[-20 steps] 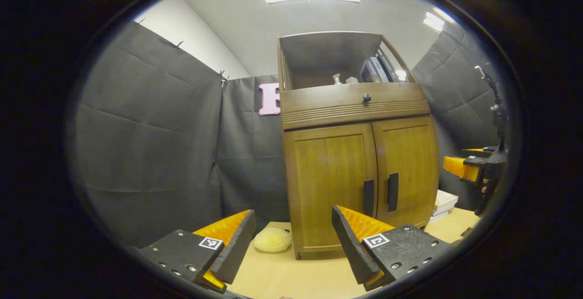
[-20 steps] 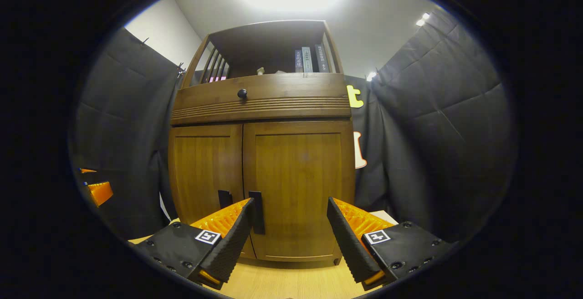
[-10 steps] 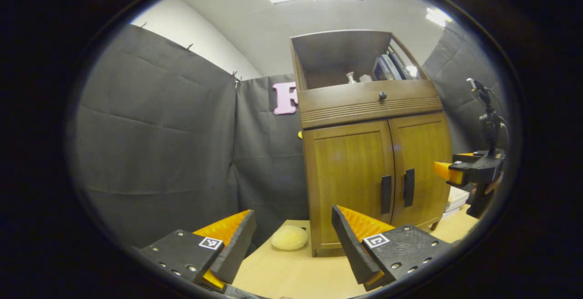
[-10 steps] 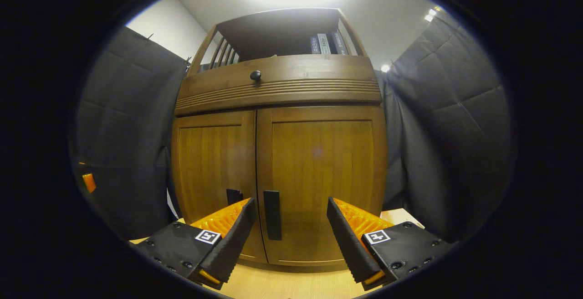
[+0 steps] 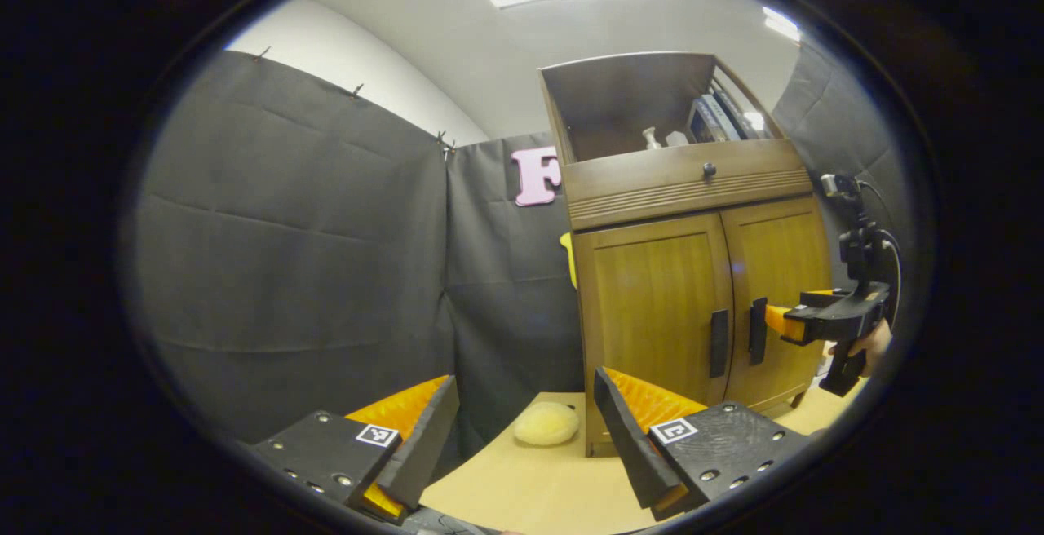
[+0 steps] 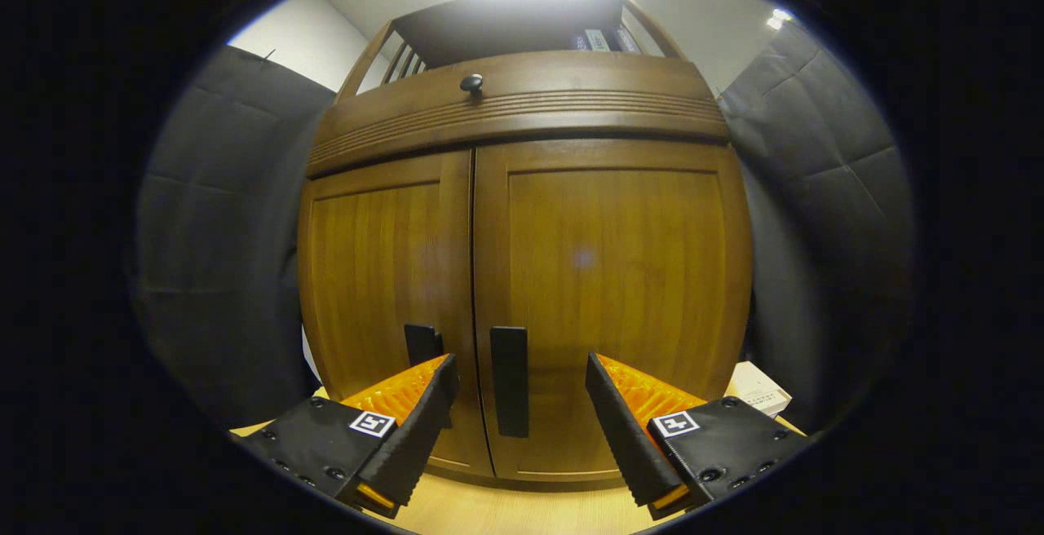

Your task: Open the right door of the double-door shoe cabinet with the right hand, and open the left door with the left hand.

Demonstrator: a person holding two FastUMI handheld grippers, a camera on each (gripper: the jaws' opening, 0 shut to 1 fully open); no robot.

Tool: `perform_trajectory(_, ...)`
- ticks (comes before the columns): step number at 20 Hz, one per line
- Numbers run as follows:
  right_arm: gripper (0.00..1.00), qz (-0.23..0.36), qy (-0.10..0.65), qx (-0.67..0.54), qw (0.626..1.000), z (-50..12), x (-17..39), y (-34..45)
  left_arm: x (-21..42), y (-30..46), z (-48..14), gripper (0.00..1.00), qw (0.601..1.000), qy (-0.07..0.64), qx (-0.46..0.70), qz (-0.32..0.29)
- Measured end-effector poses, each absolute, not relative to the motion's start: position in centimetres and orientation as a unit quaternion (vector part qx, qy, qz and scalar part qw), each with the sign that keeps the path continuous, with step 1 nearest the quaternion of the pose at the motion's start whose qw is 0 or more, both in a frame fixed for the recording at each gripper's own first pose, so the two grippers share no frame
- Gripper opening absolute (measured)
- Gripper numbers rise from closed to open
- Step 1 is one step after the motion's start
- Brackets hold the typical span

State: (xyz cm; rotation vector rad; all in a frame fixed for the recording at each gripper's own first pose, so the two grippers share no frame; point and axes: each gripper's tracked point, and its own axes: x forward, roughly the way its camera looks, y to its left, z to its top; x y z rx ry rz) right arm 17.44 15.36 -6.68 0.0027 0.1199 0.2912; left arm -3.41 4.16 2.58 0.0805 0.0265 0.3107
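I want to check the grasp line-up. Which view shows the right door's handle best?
The right gripper view: the right door's handle stands large and head-on between the open right gripper fingers. The left gripper view shows it small, at an angle, with that gripper close beside it.

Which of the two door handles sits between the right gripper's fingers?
The right door's handle: it stands between the open right gripper fingers, untouched. The left door's handle lies behind the left finger.

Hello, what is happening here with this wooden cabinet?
A person holds a claw in each hand before a shoe cabinet whose two doors are both shut. The right claw, open, is lined up on the right door's handle without gripping it. The left claw is open and farther back, left of the cabinet.
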Motion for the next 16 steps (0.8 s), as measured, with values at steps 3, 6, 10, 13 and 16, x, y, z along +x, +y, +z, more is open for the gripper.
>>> perform_trajectory(3, 0.98, 0.144, 0.073, 0.001, 0.987, -8.1, 19.0, 16.4, -3.8, 4.6, 2.9, 0.98, 0.985, 0.015, 0.042, 0.166)
perform_trajectory(6, 0.89, 0.141, 0.087, 0.008, 0.986, -9.5, 20.5, 17.4, -3.8, 4.6, 2.3, 0.98, 0.983, 0.019, 0.042, 0.175)
perform_trajectory(10, 0.65, 0.127, 0.101, 0.020, 0.987, -10.5, 22.7, 17.6, -4.0, 4.8, 2.5, 0.98, 0.982, 0.017, 0.044, 0.183)
perform_trajectory(13, 0.41, 0.128, 0.110, 0.025, 0.985, -11.2, 23.8, 18.4, -4.2, 4.9, 2.8, 0.98, 0.981, 0.015, 0.039, 0.189)
perform_trajectory(16, 0.24, 0.115, 0.099, 0.011, 0.988, -10.7, 23.4, 18.1, -4.1, 4.7, 2.4, 0.98, 0.981, 0.018, 0.031, 0.190)
